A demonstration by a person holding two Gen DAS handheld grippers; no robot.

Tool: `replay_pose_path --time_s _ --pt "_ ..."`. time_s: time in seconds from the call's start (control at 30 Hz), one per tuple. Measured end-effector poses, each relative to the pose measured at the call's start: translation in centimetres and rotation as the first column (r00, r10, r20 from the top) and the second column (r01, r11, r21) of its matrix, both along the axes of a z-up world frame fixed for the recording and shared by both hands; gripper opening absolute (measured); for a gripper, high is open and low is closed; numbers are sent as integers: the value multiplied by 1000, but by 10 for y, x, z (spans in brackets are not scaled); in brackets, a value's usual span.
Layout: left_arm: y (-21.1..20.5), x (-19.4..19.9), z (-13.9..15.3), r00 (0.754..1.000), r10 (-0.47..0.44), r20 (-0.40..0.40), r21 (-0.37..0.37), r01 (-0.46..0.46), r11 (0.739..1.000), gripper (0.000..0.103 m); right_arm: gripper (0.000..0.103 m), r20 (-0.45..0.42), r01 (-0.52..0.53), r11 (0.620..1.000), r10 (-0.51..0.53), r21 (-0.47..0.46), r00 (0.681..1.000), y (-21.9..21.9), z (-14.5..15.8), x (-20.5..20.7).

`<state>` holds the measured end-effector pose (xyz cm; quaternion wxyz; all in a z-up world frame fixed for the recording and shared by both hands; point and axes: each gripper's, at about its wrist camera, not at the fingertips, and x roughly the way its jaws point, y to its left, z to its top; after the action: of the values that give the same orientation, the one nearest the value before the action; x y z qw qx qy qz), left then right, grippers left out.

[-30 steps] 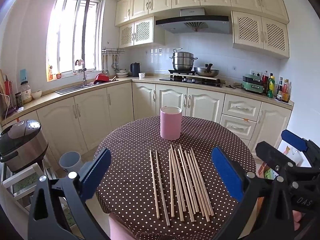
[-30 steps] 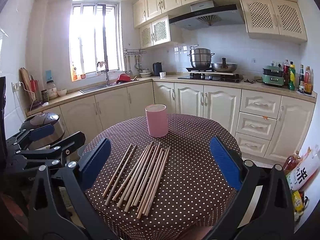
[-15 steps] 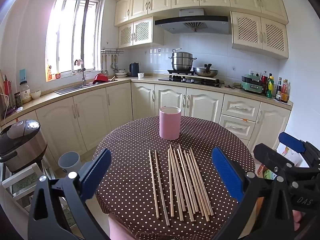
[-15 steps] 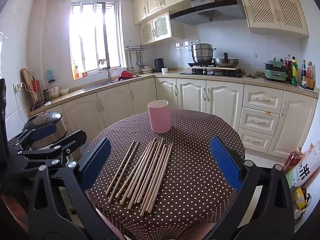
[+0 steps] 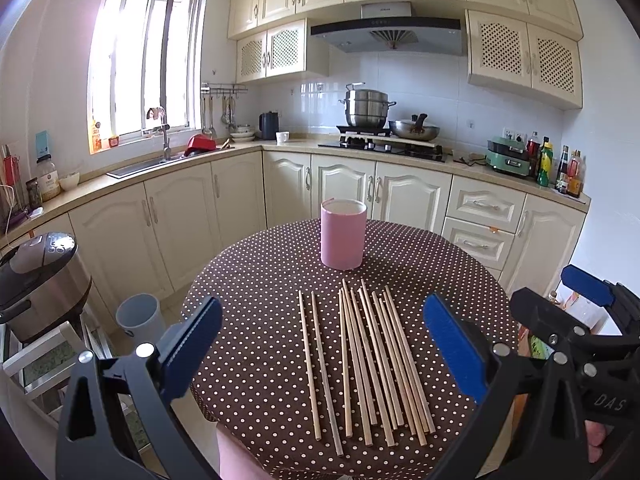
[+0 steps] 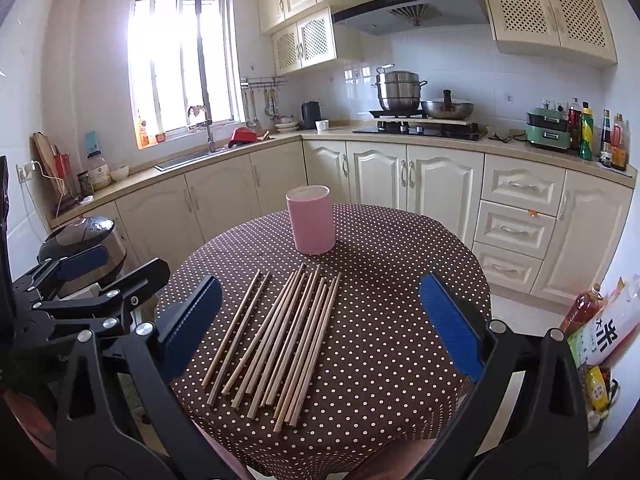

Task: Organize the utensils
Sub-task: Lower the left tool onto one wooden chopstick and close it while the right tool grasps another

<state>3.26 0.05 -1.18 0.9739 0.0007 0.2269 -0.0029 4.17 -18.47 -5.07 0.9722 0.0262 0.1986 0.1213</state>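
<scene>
On the round, dotted worktop (image 5: 256,280), a pink cup (image 5: 343,238) stands upright toward the far side. Just nearer than the cup, wooden chopsticks (image 5: 366,364) lie flat in a loose row, two set slightly apart. Nearer still than the cup, the left gripper (image 5: 322,350) and right gripper (image 6: 320,330) hover with jaws spread wide, holding nothing.

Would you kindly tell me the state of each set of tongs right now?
Left tongs: open, holding nothing.
Right tongs: open, holding nothing.
</scene>
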Motion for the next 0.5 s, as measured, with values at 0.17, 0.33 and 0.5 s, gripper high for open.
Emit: replay_pose_path --time_s 0.17,0.33,0.5 --pt "6 26 -12 999 6 -51 -8 -6 1000 99 97 -47 20 999 -22 -39 999 6 -9 21" --pt "13 51 -26 994 12 -105 -16 -14 1000 99 97 -113 36 995 -47 -97 992 14 -27 46" --pt "17 79 -49 983 33 -179 -1 -34 999 99 97 -187 46 993 -66 -109 980 16 -46 73"
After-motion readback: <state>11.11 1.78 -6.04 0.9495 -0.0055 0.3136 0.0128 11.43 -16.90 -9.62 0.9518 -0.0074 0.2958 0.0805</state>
